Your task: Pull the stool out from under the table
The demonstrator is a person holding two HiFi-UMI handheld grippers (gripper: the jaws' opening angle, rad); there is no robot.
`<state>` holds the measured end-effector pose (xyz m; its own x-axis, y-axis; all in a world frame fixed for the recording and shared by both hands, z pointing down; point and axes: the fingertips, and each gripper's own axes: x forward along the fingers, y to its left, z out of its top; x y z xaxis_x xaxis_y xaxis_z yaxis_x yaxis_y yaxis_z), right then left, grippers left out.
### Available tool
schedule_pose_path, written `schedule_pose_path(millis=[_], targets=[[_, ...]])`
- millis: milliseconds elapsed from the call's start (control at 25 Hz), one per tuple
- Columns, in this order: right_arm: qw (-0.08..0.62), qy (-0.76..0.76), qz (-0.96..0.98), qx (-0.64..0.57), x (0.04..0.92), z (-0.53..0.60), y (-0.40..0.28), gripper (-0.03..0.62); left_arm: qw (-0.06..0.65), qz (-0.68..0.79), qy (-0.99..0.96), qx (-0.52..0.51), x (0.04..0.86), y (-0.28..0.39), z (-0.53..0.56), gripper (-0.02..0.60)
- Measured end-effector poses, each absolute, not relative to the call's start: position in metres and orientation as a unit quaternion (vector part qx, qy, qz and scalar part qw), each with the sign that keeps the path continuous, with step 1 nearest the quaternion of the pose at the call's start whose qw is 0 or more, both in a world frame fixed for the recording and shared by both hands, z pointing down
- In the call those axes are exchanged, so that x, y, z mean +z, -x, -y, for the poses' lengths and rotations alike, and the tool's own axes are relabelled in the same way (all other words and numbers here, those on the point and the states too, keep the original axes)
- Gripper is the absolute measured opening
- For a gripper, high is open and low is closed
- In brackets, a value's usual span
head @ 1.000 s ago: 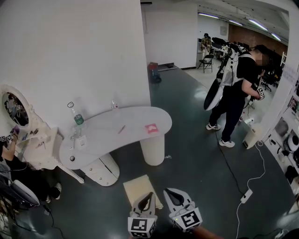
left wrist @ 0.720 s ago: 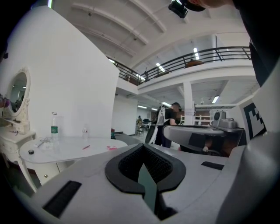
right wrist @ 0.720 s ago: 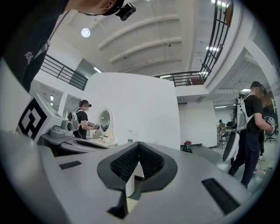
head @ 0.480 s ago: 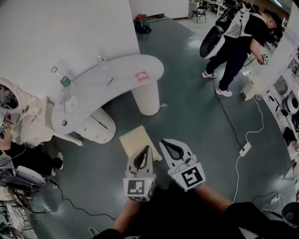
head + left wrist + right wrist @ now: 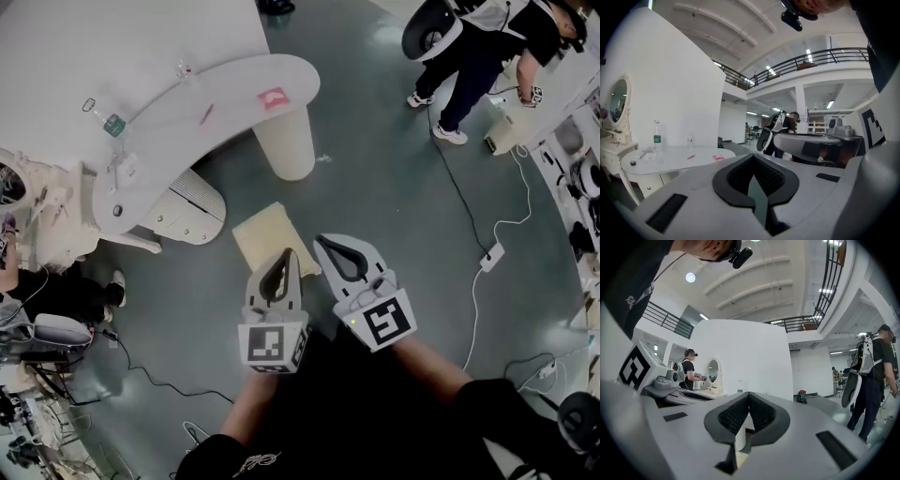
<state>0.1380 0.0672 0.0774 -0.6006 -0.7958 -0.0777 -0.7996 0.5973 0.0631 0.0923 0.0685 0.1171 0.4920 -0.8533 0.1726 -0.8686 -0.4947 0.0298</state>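
A white curved table [image 5: 216,89] stands at the upper left of the head view on a round pillar leg [image 5: 286,145]. Under its near end sits a white ribbed rounded stool [image 5: 187,202], partly hidden by the tabletop. A flat beige square [image 5: 267,239] lies on the floor just ahead of my grippers. My left gripper [image 5: 281,255] and right gripper [image 5: 323,242] are side by side above the floor, short of the table, both shut with nothing in them. The left gripper view shows shut jaws with the table [image 5: 670,159] beyond them. The right gripper view shows shut jaws too.
On the table are a bottle [image 5: 103,117] and a pink item [image 5: 274,97]. A white vanity [image 5: 37,206] with a seated person [image 5: 47,300] is at the left. Another person [image 5: 478,56] stands at the upper right. A cable with power strip [image 5: 492,255] crosses the floor.
The head view has tipped down: the table and stool have slid up the picture and my arms show more. The grippers stay shut, side by side.
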Motion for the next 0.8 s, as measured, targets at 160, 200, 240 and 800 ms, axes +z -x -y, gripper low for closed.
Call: schedule_pose_path(millis=[160, 200, 240, 800], targets=[[0.029, 0.444, -0.894, 0.042, 0.0738, -0.0664, -0.1393, 0.006, 0.058, 0.503, -0.860, 0.069, 0.1171, -0.0943, -0.0692, 0.006], [0.029, 0.443, -0.895, 0.041, 0.0736, -0.0662, -0.1392, 0.006, 0.059, 0.504, -0.859, 0.069, 0.1170, -0.0943, -0.0689, 0.006], [0.029, 0.443, -0.895, 0.041, 0.0737, -0.0658, -0.1389, 0.006, 0.059, 0.504, -0.859, 0.068, 0.1170, -0.0941, -0.0682, 0.006], [0.019, 0.443, -0.894, 0.060, 0.0708, -0.0636, -0.1337, 0.006, 0.061, 0.506, -0.858, 0.060, 0.1170, -0.0914, -0.0639, 0.006]])
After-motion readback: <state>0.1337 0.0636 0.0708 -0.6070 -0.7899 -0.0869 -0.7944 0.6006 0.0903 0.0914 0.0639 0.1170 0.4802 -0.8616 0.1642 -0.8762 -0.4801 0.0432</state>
